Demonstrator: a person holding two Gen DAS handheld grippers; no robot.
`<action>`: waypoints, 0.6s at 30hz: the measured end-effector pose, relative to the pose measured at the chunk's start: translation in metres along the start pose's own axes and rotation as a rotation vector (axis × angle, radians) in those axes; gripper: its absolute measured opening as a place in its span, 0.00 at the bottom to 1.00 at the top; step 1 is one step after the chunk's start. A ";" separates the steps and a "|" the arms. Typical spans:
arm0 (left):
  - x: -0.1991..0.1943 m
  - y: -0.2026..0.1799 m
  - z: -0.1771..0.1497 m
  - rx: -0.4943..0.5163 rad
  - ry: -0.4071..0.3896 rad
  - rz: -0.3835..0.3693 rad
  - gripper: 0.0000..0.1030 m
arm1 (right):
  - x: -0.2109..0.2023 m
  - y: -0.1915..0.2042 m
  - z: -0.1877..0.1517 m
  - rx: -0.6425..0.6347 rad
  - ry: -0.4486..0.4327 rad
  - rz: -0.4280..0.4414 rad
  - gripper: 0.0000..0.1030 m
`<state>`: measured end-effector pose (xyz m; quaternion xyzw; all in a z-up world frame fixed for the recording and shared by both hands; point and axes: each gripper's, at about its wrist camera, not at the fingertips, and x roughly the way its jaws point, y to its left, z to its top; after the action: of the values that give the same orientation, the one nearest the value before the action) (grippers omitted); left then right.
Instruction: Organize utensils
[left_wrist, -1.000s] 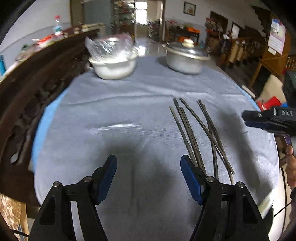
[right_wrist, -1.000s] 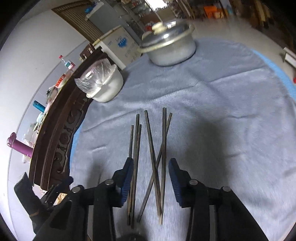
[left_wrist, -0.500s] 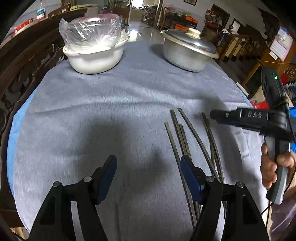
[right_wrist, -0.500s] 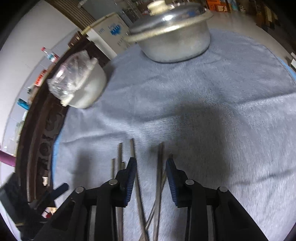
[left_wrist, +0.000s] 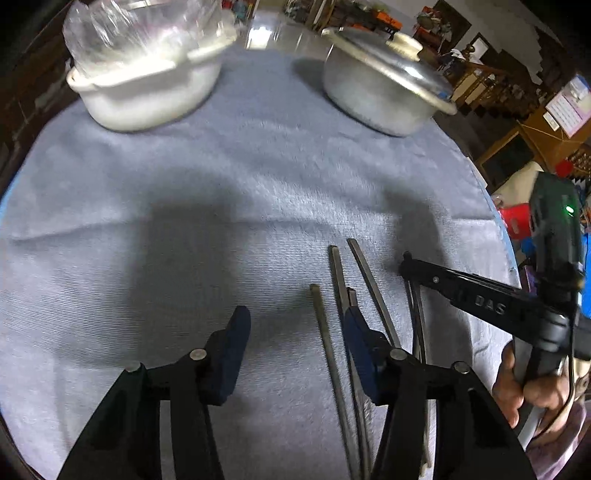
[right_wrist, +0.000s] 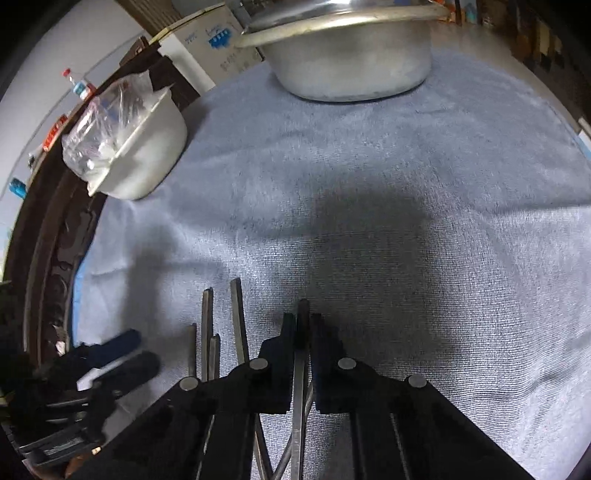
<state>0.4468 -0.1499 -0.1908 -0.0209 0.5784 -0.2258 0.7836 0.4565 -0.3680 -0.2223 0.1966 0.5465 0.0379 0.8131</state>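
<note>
Metal chopstick (right_wrist: 302, 354) pinched by right gripper (right_wrist: 303, 334); left view hides grip.

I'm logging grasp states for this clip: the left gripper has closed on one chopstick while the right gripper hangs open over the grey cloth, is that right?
Not quite: the sides are swapped. In the right wrist view the right gripper is shut on a chopstick, while the left wrist view shows the left gripper open and empty over the grey cloth.

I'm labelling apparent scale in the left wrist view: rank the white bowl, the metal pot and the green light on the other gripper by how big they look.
1. white bowl and metal pot: look alike, so unranked.
2. green light: far smallest.
</note>
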 end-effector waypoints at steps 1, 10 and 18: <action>0.005 -0.002 0.000 -0.004 0.011 0.006 0.49 | -0.002 -0.004 -0.001 0.008 -0.014 0.013 0.08; 0.022 -0.015 0.005 -0.042 0.010 0.038 0.40 | -0.047 -0.027 -0.016 0.048 -0.119 0.109 0.07; 0.027 -0.028 0.006 0.034 0.006 0.151 0.06 | -0.081 -0.046 -0.030 0.092 -0.175 0.168 0.07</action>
<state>0.4488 -0.1867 -0.2048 0.0370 0.5765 -0.1759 0.7971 0.3901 -0.4248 -0.1782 0.2813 0.4561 0.0635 0.8419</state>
